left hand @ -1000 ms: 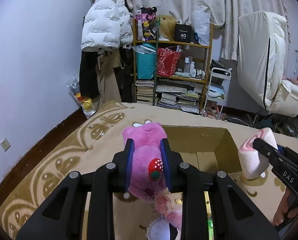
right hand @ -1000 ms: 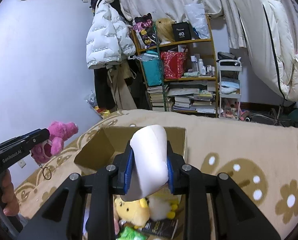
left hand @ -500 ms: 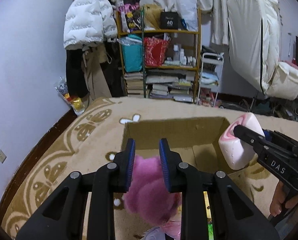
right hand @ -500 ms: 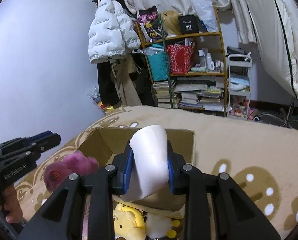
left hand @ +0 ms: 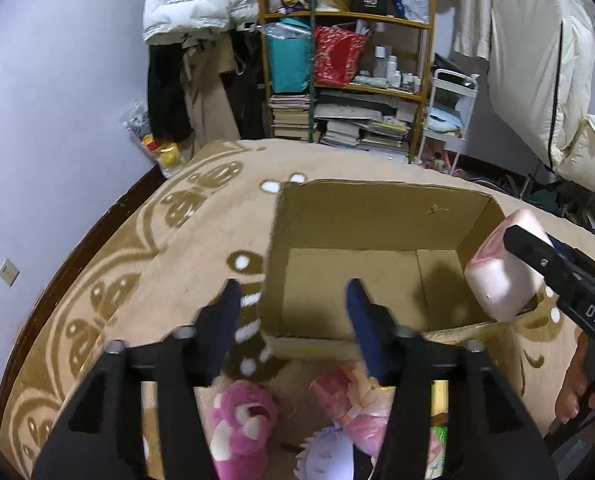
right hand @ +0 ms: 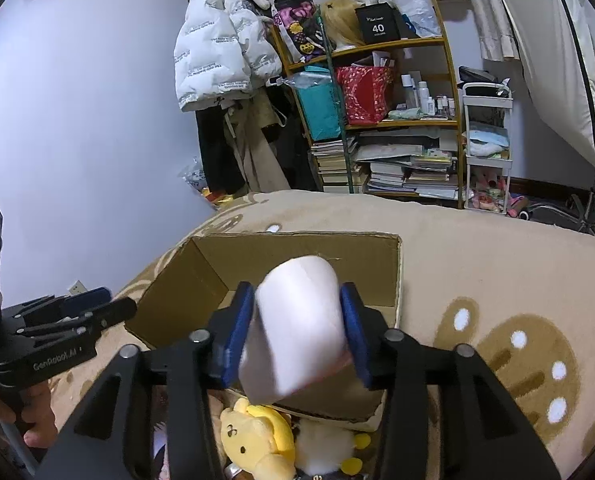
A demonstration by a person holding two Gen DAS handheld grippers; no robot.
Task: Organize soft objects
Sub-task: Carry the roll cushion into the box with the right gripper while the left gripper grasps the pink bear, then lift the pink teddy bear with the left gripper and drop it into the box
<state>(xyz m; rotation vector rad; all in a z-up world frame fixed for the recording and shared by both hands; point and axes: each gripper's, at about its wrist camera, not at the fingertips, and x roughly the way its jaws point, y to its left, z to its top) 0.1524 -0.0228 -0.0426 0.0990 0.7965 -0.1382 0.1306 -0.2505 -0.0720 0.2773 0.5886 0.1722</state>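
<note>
while the left tongs (left hand: 293, 320) gape empty above the pink plush (left hand: 241, 420), the right tongs (right hand: 297, 340) clamp a white cushion (right hand: 297, 320) over the cardboard box (right hand: 297, 252), likely calling for release inside.

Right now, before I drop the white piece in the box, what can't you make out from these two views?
- Near part of the cardboard box floor: right wrist view, hidden by the white soft block in the right tool.
- Pink plush: left wrist view, partly covered by the open left tool and cut by the bottom edge.
- Yellow plush: right wrist view, body cut by the bottom edge.
- Shelf bottles: labels too small to read.
</note>
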